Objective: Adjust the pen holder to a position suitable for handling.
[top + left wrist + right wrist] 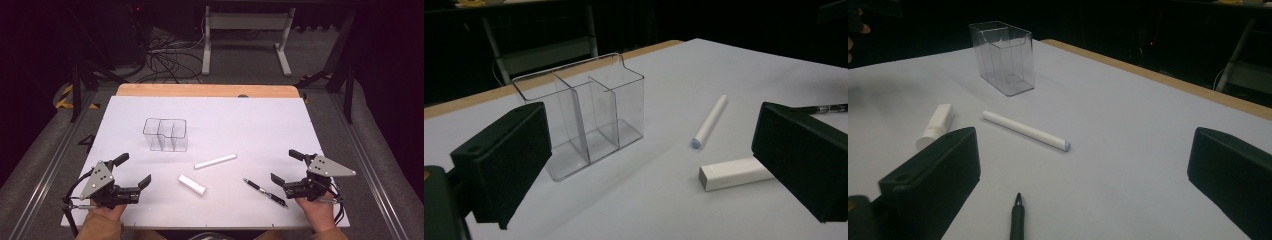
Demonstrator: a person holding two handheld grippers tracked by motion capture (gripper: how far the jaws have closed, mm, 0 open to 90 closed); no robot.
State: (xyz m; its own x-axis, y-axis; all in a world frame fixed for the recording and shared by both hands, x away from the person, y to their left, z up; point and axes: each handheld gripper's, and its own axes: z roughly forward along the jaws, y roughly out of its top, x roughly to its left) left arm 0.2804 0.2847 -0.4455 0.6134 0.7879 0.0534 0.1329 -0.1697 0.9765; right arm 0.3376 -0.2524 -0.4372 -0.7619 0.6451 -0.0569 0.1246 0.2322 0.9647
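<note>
Although nothing is gripped yet, the layout suggests the loose items are meant for the clear organizer, so the risks can be judged from how they lie. The white counter (260, 125) carries everything; it is smooth, so a round item nudged off-centre would likely roll or skid away. The clear organizer (165, 134) stands upright toward the far left-centre, with three compartments showing in the left gripper view; being light and see-through, it could tip or slide if an item catches its rim, and its walls are hard to judge. The left gripper (135, 171) hovers at the near left, jaws spread wide with nothing between them; the right gripper (289, 166) hovers at the near right, likewise spread and empty. The white marker (215, 161) lies flat near the middle, between organizer and pen; pinched near one end, it would probably swing and miss a narrow compartment. The black pen (265, 192) lies just beside the right gripper, its tip pointing toward that gripper's camera; it is thin and low, so the jaws may scrape the counter or flick it. The white eraser (192, 185) lies near the front centre, closest to the left gripper. No brand, label or writing can be read on any item.
</note>
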